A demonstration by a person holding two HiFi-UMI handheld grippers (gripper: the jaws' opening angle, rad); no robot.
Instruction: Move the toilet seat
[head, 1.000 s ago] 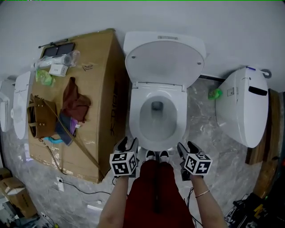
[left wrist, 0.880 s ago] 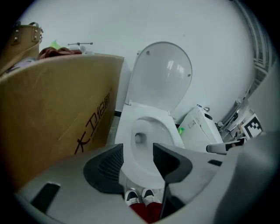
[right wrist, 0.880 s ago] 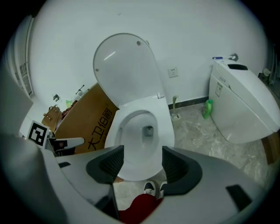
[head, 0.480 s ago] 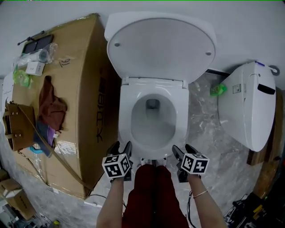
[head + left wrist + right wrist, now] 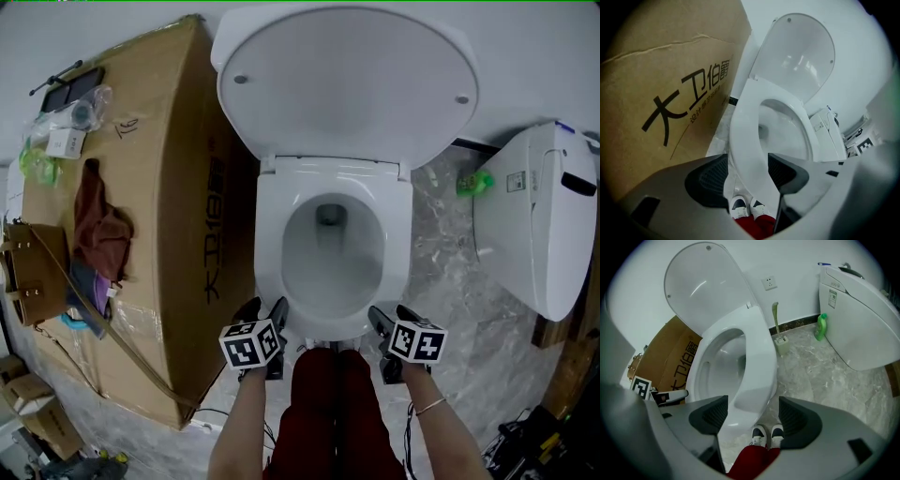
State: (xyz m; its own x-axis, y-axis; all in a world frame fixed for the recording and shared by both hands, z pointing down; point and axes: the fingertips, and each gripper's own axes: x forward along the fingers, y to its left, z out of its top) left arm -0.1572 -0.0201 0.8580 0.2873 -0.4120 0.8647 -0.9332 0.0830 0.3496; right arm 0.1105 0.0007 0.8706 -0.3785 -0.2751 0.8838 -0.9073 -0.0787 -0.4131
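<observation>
A white toilet fills the head view, its lid [image 5: 347, 84] standing upright and its seat ring [image 5: 274, 234] lying flat on the bowl. My left gripper [image 5: 265, 323] is at the ring's front left, my right gripper [image 5: 389, 323] at its front right. In the left gripper view the seat's rim [image 5: 743, 140] runs between the pads [image 5: 710, 180] of my left gripper [image 5: 746, 176]. In the right gripper view the seat's front edge [image 5: 754, 371] lies between the jaws of my right gripper [image 5: 753, 416]. Both pairs of jaws have just been opening and stand wide, not pressing on the rim.
A big cardboard box [image 5: 178, 187] stands tight against the toilet's left, with a brown bag [image 5: 33, 272] and clothes on top. A second toilet [image 5: 534, 225], a green bottle [image 5: 473, 181] and a toilet brush [image 5: 777, 333] are at the right. The person's red-trousered legs [image 5: 323, 412] stand between the grippers.
Both grippers have sunk to the front of the seat and their jaws have spread. The toilet looms larger in the head view.
</observation>
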